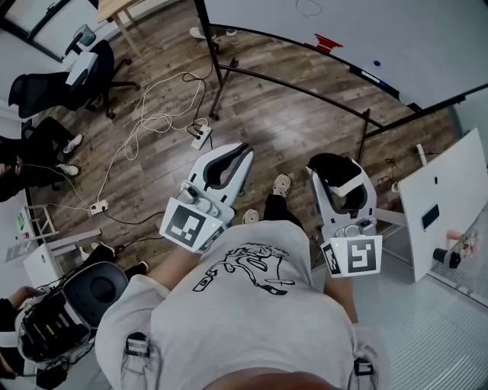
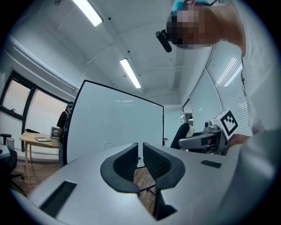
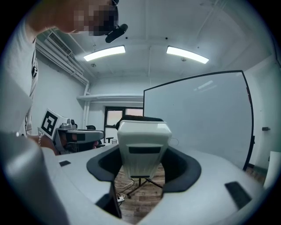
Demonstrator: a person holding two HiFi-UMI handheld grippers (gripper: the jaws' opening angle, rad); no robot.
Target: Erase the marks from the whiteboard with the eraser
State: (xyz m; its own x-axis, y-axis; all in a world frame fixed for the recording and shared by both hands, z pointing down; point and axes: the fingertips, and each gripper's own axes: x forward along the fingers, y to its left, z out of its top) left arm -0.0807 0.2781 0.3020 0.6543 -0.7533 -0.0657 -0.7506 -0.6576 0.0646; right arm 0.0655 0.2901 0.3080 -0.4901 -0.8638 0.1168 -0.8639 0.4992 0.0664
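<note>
Fingers [image 2: 124,163] of my left gripper [image 1: 236,158] are pressed all but together, and I see nothing between them. My right gripper [image 3: 140,160] is clamped on the white plastic block eraser [image 3: 141,147], whose dark felt face sits at its far end. I hold it in the air over the wood-plank floor [image 1: 259,114], well apart from the large white whiteboard on a black frame [image 1: 358,34], which carries a red mark [image 1: 326,42] near its lower edge and a faint looped line [image 1: 309,7].
</note>
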